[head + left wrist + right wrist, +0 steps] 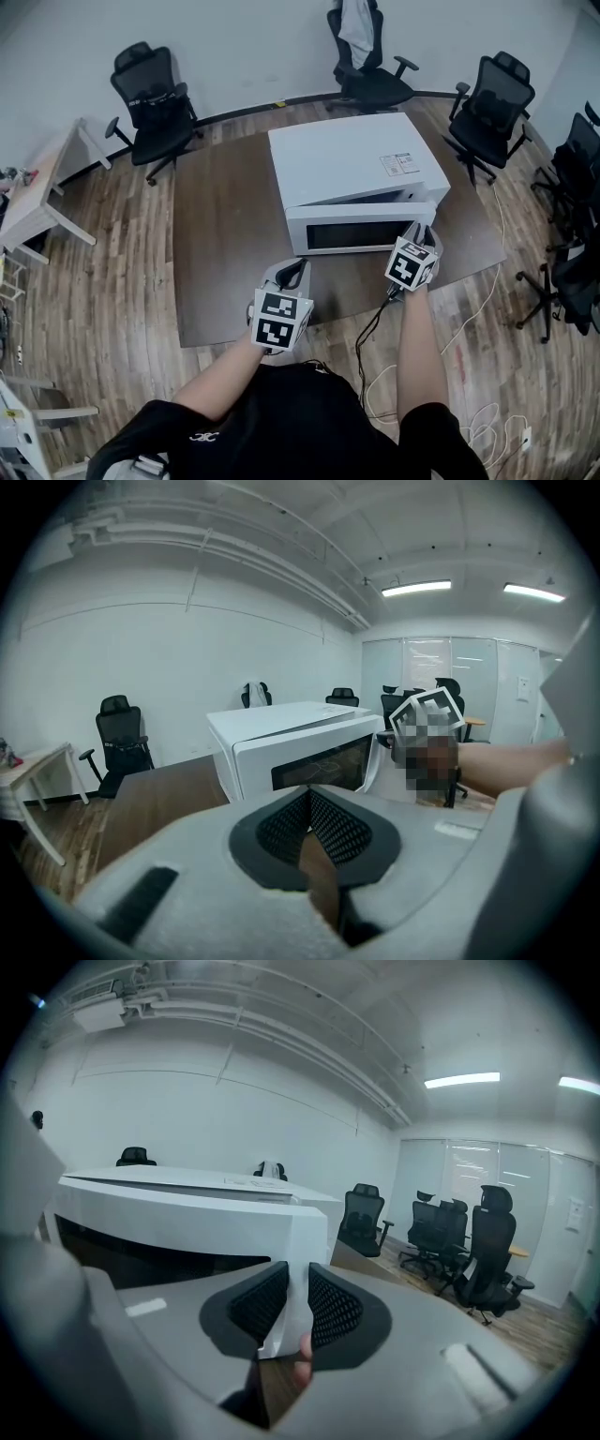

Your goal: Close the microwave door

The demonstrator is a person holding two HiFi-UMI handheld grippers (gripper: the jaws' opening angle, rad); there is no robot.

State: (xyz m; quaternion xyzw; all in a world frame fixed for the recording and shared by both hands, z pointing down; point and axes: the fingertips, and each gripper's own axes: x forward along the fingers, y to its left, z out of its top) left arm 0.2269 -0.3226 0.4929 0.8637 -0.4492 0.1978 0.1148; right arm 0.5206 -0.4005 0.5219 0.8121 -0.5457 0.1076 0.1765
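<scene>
A white microwave (347, 159) stands on a brown table (225, 234). Its door (361, 230), with a dark window, hangs slightly ajar, the right side swung out toward me. My right gripper (420, 232) is at that free right edge. In the right gripper view the door's white edge (292, 1288) fills the gap between the pads, so my right gripper (291, 1302) is shut on it. My left gripper (298, 267) hovers over the table in front of the microwave, apart from it. Seen in the left gripper view, the left gripper (308, 803) is shut and holds nothing.
Black office chairs stand behind the table (150, 98) and to the right (492, 103). A small white desk (42, 192) is at the far left. A cable (370, 328) trails off the table's front edge onto the wood floor.
</scene>
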